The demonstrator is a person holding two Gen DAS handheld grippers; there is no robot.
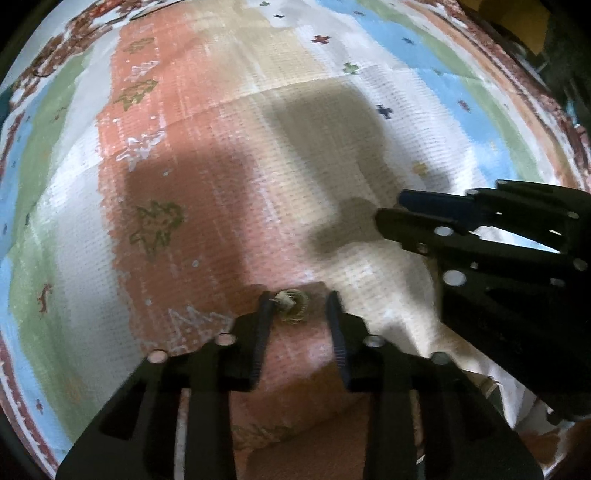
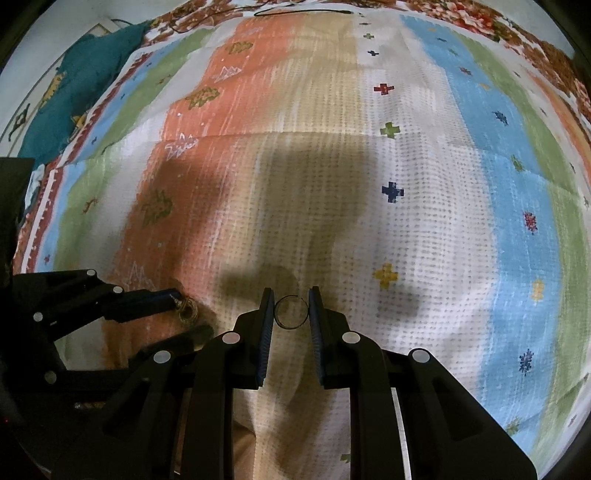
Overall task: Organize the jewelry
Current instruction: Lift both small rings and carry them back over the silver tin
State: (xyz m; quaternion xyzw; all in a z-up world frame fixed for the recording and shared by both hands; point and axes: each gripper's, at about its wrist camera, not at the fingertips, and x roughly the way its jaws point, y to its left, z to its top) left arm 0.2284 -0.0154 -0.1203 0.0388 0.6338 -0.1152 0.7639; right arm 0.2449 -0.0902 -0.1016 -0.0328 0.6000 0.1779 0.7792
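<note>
Two jewelry pcs in play. First: a thin plain ring (image 2: 291, 312), dark metal, round, seen nearly face-on, standing upright btwn the pads of the right gripper (image 2: 291, 308). Both pads touch its rim on either side, so the tool is clamped on it, just above the cloth. Second: a small gold-tone earring (image 1: 291, 305), ornate w/ coiled or filigree look, blurred so detail is unclear; a short pin sticks out toward the left finger. It sits btwn the fingertips of the left gripper (image 1: 298, 306), close to the left pad w/ a clear gap to the right one. Jaws are parted, not pressing on it; whether the pin touches the left pad can't be told.

Surroundings: a woven patterned bedspread (image 2: 424, 221) w/ orange, beige, white, blue and green stripes, small cross and tree motifs, floral border at the far edge. A teal cloth (image 2: 92, 92) is bunched at the far left. A thin dark cord (image 2: 303, 11) lies along the far edge. Heavy shadows of the tools fall over the middle of the cloth. The grippers are side by side, near each other but apart; nothing blocks either piece.
</note>
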